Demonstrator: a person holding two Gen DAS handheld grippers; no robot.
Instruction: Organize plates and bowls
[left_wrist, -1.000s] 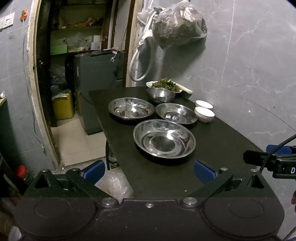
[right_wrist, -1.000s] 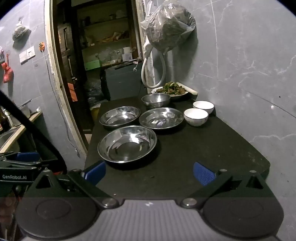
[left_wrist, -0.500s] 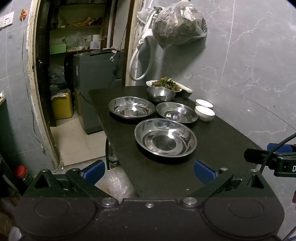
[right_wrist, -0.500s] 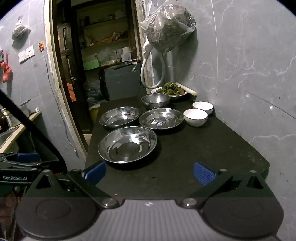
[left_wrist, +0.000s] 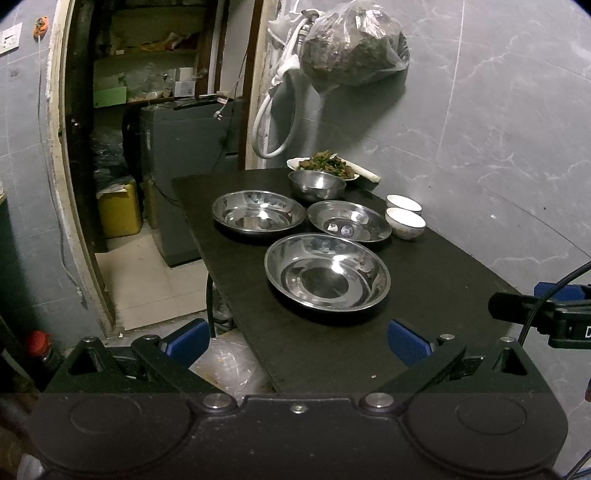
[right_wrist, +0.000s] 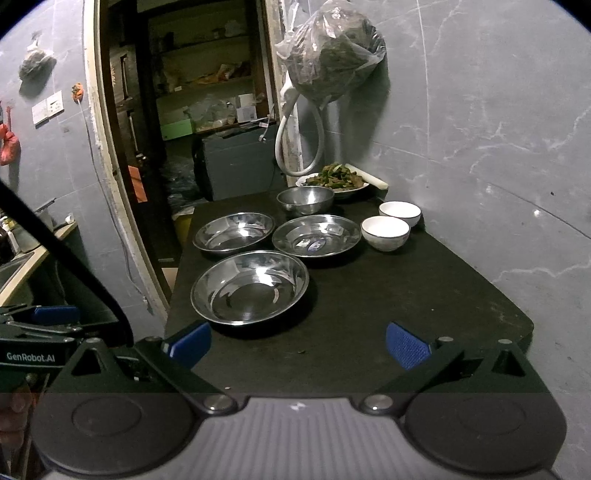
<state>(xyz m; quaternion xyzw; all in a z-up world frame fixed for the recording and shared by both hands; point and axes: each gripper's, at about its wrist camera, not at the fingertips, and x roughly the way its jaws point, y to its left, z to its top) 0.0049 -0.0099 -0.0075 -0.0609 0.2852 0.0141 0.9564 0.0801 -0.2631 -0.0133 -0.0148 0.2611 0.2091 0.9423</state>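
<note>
Both grippers, left (left_wrist: 297, 341) and right (right_wrist: 297, 343), gape wide and empty at the near table (right_wrist: 424, 288) edge, short of three steel plates (right_wrist: 250, 287) and two white bowls (right_wrist: 385, 232).

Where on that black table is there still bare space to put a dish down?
The near end of the black table is bare, from the nearest large steel dish to the front edge, plus the strip right of it below the two white bowls. The far half is crowded: steel dishes, a small steel bowl, a plate of vegetables.
</note>
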